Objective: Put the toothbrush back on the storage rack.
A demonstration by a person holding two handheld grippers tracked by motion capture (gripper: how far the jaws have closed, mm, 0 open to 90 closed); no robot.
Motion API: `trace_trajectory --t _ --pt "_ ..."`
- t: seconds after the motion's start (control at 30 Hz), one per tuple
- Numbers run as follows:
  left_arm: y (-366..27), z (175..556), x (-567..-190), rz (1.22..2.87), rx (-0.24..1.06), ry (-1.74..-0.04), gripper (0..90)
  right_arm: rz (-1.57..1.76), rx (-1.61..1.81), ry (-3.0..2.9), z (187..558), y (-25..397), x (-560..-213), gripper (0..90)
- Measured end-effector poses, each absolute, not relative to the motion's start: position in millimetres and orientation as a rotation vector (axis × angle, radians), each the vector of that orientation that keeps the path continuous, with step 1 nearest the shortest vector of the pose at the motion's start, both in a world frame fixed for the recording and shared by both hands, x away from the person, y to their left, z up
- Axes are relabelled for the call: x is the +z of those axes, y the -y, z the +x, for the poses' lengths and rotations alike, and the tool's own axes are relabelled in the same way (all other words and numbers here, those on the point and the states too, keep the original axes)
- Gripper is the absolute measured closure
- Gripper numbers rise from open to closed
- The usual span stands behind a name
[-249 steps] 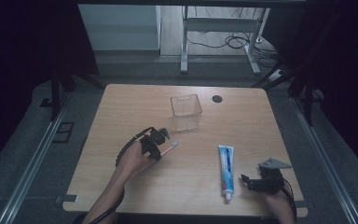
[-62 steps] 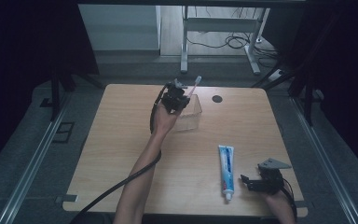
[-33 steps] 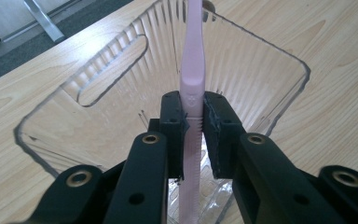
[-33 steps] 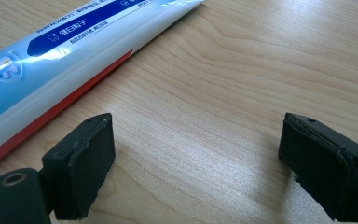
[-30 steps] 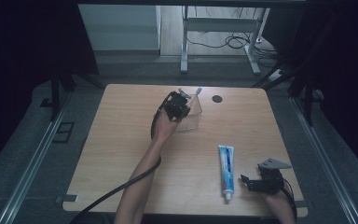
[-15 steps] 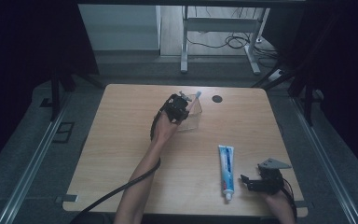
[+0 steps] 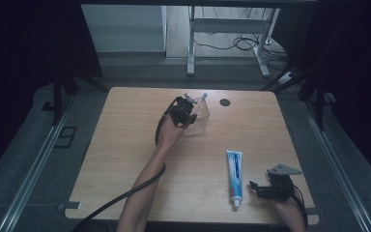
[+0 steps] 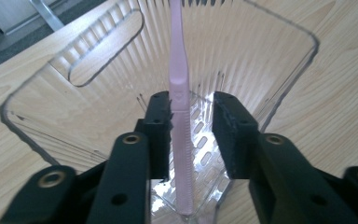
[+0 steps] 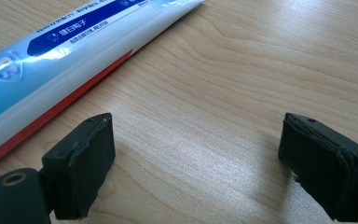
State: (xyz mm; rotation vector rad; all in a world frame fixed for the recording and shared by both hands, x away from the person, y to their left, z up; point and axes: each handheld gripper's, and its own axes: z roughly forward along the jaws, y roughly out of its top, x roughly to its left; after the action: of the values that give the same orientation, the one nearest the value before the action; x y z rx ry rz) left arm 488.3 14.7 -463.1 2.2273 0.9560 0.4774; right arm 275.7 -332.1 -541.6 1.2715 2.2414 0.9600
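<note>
A pink toothbrush (image 8: 179,93) stands upright inside a clear ribbed plastic cup (image 8: 270,60), its lower end on the slotted bottom. My left gripper (image 8: 192,109) straddles the handle with its jaws a little apart: the left pad touches the brush and a gap shows at the right pad. From above, the left gripper (image 7: 183,112) is at the cup (image 7: 199,121) near the table's far middle, and the brush tip (image 7: 204,98) pokes above it. A blue and white toothpaste tube (image 7: 234,176) lies near the front right. My right gripper (image 7: 258,187) rests open on the table beside the tube (image 9: 65,51).
A small black disc (image 7: 225,102) lies on the wooden table (image 7: 106,159) behind and right of the cup. The left gripper's cable trails off the front edge. A metal frame and cables stand on the floor beyond the table.
My left gripper carried the toothbrush from the table's middle left up to the cup and lowered it inside; its jaws now stand apart around the handle. The right gripper and toothpaste have not moved.
</note>
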Motion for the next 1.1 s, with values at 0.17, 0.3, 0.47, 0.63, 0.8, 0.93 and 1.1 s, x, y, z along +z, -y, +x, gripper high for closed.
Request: trace_trajectory --t 0.17,0.3,0.47,0.63,0.8,0.93,1.1 --pt "-16.8 484.2 -459.7 2.196 0.454 -0.935 58.1 1.271 0.961 -2.241 275.8 332.1 -541.6 10.4" --pt "-17.2 480.3 -456.3 2.182 0.455 -0.920 51.6 1.270 0.960 -2.242 275.8 332.1 -541.6 10.4" --pt "-20.0 477.8 -452.7 2.171 0.440 -0.913 47.2 1.271 0.961 -2.243 275.7 332.1 -541.6 10.4" --pt "-22.1 475.6 -452.8 2.160 0.433 -0.919 44.4 1.272 0.960 -2.242 275.7 332.1 -541.6 10.4" --pt "-25.4 472.1 -453.3 2.142 0.415 -0.911 43.7 1.272 0.961 -2.242 275.8 332.1 -541.6 10.4" --pt "-26.0 468.0 -453.1 2.135 0.410 -0.896 43.6 1.272 0.960 -2.242 275.7 332.1 -541.6 10.4" --pt "-25.7 465.6 -452.3 2.141 0.407 -0.884 42.9 1.272 0.961 -2.242 275.7 332.1 -541.6 10.4"
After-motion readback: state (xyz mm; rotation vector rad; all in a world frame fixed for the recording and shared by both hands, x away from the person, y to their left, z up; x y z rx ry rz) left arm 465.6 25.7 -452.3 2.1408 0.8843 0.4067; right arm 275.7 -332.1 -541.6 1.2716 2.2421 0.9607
